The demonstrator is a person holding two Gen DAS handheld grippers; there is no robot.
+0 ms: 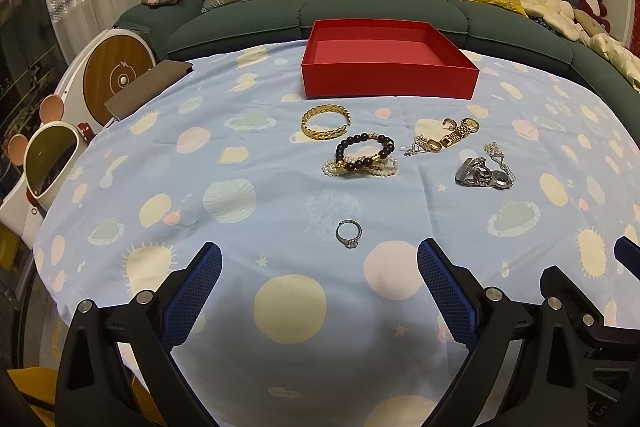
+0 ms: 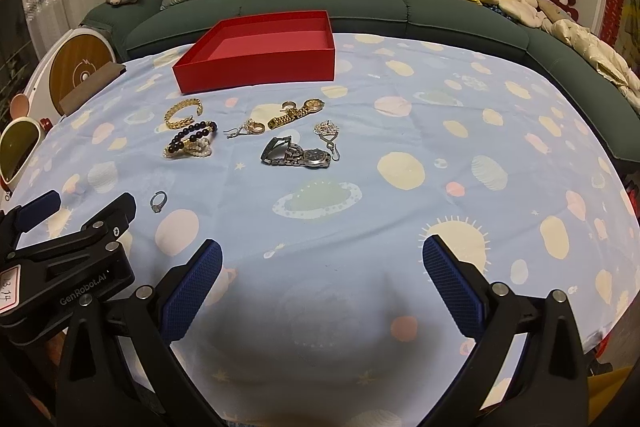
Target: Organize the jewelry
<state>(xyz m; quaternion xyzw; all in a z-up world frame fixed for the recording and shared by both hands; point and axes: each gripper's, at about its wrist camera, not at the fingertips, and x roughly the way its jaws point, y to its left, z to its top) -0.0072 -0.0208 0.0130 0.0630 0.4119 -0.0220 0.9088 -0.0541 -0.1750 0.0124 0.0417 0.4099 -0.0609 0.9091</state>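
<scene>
An open, empty red box (image 1: 390,77) (image 2: 256,71) stands at the far side of the blue patterned tablecloth (image 1: 280,187). In front of it lie a gold bangle (image 1: 326,123) (image 2: 183,113), a dark bead bracelet on a pearl bracelet (image 1: 364,155) (image 2: 192,139), a gold watch (image 1: 460,131) (image 2: 298,111), small earrings (image 1: 422,146) (image 2: 248,128), a silver watch (image 1: 484,174) (image 2: 296,155) and a silver pendant (image 2: 328,133). A silver ring (image 1: 349,233) (image 2: 159,201) lies alone, just ahead of my left gripper (image 1: 320,267). Both the left gripper and the right gripper (image 2: 322,263) are open and empty.
A teal sofa (image 1: 360,7) with yellow and grey cushions curves behind the table. Plush toys sit at both ends. A white robot-like device (image 1: 112,75) and a brown pouch (image 1: 148,87) are at the table's left edge. The left gripper also shows in the right wrist view (image 2: 76,215).
</scene>
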